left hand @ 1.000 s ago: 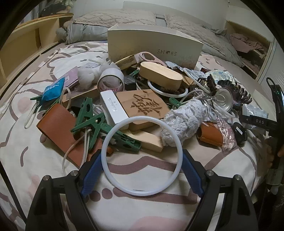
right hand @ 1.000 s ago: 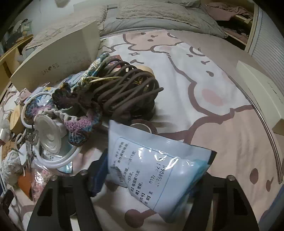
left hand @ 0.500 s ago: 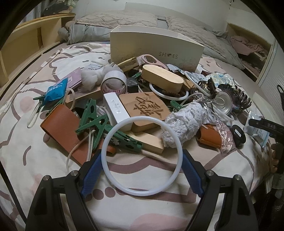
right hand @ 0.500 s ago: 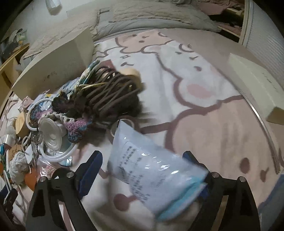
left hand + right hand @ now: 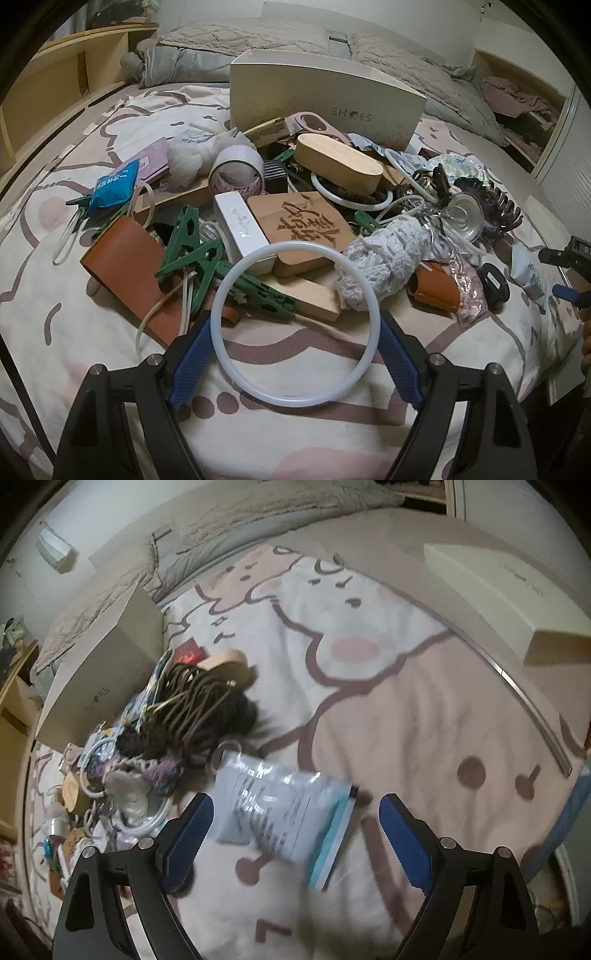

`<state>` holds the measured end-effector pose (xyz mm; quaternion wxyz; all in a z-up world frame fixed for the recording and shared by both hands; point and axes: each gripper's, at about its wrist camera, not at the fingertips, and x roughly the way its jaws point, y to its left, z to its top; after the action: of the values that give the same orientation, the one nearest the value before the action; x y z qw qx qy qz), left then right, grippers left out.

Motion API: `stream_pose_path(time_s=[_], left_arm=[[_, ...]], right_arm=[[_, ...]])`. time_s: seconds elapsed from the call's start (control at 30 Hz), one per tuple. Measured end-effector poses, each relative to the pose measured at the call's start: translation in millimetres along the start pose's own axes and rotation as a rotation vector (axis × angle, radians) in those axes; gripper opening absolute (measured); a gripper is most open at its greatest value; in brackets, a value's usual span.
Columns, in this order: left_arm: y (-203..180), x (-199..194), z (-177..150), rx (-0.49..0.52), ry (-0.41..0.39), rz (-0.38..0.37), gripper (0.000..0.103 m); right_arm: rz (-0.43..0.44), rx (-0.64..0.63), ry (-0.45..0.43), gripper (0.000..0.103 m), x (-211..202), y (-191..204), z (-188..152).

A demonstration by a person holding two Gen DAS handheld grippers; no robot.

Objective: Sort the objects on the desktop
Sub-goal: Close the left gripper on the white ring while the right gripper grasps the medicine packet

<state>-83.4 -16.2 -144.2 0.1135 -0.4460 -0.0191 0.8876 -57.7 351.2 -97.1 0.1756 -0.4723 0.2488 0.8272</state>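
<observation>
My left gripper (image 5: pixel 295 328) is shut on a white plastic ring (image 5: pixel 236 269), holding it by its sides above the bedspread, in front of a heap of small objects. The heap holds green clothes pegs (image 5: pixel 192 254), a carved wooden block (image 5: pixel 303 229), a white crochet bundle (image 5: pixel 384 254) and a tape roll (image 5: pixel 236 173). My right gripper (image 5: pixel 295 812) is open over the bedspread. A clear plastic packet with blue edge (image 5: pixel 284 812) lies loose between its fingers, blurred. The packet (image 5: pixel 530 273) and right gripper (image 5: pixel 565 273) also show at the left wrist view's right edge.
A white shoe box (image 5: pixel 325 99) stands behind the heap, also in the right wrist view (image 5: pixel 99 679). A brown hair claw (image 5: pixel 199 705) lies beside it. Another white box (image 5: pixel 506 598) sits at the bed's right edge. Wooden shelves (image 5: pixel 55 92) are at left.
My right gripper opened and let go of the plastic packet, which dropped onto the bedspread; the gripper lifted and drew back. My left gripper with the ring barely moved.
</observation>
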Motion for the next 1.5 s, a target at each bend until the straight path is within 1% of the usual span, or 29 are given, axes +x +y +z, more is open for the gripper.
stream_pose_path(time_s=[0.17,0.23,0.27,0.37,0.43,0.63,0.7,0.9,1.03,1.27,1.4,1.47,1.5], left_arm=[[-0.2,1.1,-0.6,0.006,0.001,0.001,0.085],[0.4,1.6,-0.5,0.004,0.003,0.002,0.085],[0.9,1.8,-0.2,0.002,0.004,0.002,0.085],[2.3,1.0,0.2,-0.003,0.001,-0.001,0.085],[3.0,1.0,0.1,-0.006,0.001,-0.002,0.085],[3.9,2.2,-0.2,-0.01,0.006,0.002,0.085],[3.0,2.9,-0.6,-0.005,0.009,0.01,0.085],[1.4,4.6,-1.6,-0.002,0.014,0.015,0.085],[1.2,4.7,-1.4,-0.001,0.013,0.016,0.085],[1.2,4.7,-1.3,-0.001,0.013,0.016,0.085],[1.3,4.7,-1.3,-0.002,0.012,0.015,0.085],[1.7,4.2,-1.2,-0.003,0.01,0.015,0.085],[1.9,3.6,-1.1,-0.004,0.008,0.015,0.085]], right_arm=[[-0.02,0.007,0.033,0.091,12.8,12.8,-6.1],[-0.031,0.006,0.025,0.091,17.1,18.4,-8.2],[-0.036,-0.002,0.007,0.091,19.6,22.1,-8.7],[-0.105,-0.059,-0.015,0.091,28.3,33.7,-9.1],[-0.136,-0.091,-0.022,0.091,32.9,39.1,-10.3],[-0.192,-0.186,-0.034,0.096,36.9,48.6,-17.5],[-0.191,-0.2,-0.029,0.098,38.1,50.6,-20.0],[-0.215,-0.218,-0.036,0.099,41.8,56.4,-20.3],[-0.238,-0.262,-0.032,0.101,48.8,63.2,-24.3],[-0.211,-0.263,-0.052,0.101,48.2,62.0,-22.0],[-0.203,-0.27,-0.06,0.094,47.3,61.5,-23.1],[-0.195,-0.275,-0.064,0.087,46.4,61.4,-23.8],[-0.187,-0.277,-0.063,0.081,45.8,61.9,-23.7]])
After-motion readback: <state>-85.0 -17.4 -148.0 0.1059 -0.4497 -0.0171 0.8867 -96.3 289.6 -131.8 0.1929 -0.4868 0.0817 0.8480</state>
